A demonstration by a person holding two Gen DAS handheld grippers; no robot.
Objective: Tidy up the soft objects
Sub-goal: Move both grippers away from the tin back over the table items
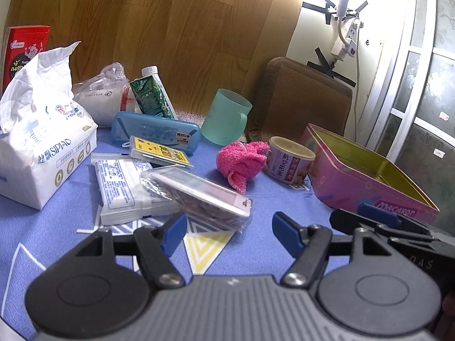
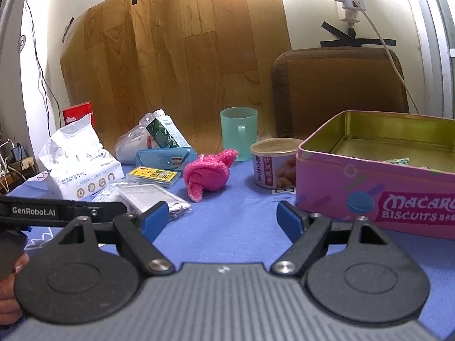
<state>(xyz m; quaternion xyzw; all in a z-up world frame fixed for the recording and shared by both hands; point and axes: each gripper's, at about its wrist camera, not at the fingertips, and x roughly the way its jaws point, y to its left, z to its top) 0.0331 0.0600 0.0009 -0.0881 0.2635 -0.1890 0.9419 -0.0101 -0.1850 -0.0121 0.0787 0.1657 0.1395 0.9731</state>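
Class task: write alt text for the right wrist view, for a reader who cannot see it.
Open right tongs with blue pads hover empty over a blue tablecloth, aimed toward a fluffy pink cloth. An open pink Macaron biscuit tin stands at right, a small can and teal mug behind, and a tissue pack at left.

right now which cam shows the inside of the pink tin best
The right wrist view: the pink tin sits close, with its gold floor and a green packet inside visible. The left wrist view shows the tin edge-on, its floor mostly hidden.
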